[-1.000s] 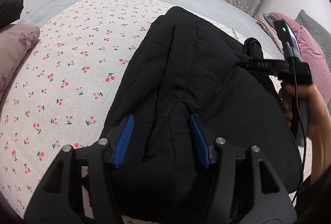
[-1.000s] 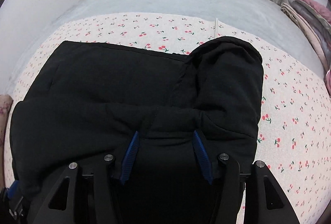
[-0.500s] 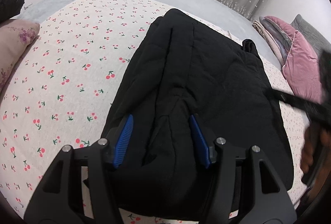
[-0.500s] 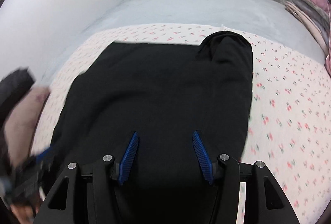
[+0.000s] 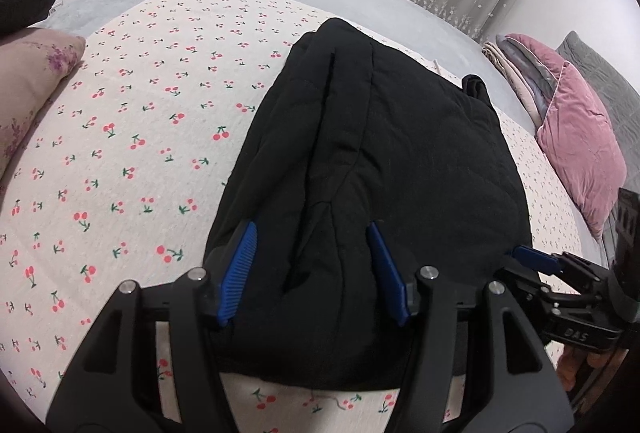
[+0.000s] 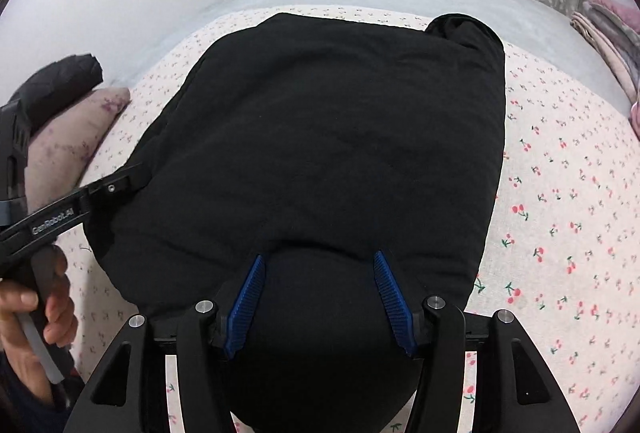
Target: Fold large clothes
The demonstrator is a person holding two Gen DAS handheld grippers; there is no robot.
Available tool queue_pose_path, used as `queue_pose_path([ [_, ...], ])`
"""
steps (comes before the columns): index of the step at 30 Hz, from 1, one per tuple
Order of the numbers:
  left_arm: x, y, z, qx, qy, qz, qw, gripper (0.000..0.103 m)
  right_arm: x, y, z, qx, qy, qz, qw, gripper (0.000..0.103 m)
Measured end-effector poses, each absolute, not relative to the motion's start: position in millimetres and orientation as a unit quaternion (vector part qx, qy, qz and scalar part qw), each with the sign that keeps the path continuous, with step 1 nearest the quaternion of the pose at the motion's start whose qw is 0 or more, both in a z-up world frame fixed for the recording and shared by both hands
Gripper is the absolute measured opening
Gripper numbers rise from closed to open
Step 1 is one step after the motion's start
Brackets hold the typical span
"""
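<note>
Left wrist view: left gripper (image 5: 314,271) spread wide over the black garment (image 5: 384,169); pink cushion (image 5: 580,149) only here.
Right wrist view: right gripper (image 6: 320,303) fingers likewise parted; person's hand (image 6: 38,317) visible.

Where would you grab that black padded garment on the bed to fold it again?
Probably the near rounded edge of the black garment, coming low from the front. It bulges thick there above the cherry-print sheet, so open fingers could straddle it. The far end is narrower, with a sleeve-like lump.

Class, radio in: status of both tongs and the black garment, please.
Left tongs open, right tongs open. Black garment folded on cherry-print sheet. Nothing in the way.
</note>
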State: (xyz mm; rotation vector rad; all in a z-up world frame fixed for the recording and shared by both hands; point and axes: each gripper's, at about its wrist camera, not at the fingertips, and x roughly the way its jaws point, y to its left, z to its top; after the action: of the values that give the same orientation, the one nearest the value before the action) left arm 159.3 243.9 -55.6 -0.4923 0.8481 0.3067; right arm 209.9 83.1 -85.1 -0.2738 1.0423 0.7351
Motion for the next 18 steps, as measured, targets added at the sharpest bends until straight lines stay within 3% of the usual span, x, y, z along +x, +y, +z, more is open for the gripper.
queue_pose_path([
  [14,140,261,-36,-0.264,0.360,0.153,0.881,0.061,222,79,-89,-0.131,0.471,0.350,0.799,0.058],
  [18,146,270,-58,-0.281,0.394,0.157,0.861,0.068,214,75,-81,-0.132,0.466,0.346,0.803,0.058],
])
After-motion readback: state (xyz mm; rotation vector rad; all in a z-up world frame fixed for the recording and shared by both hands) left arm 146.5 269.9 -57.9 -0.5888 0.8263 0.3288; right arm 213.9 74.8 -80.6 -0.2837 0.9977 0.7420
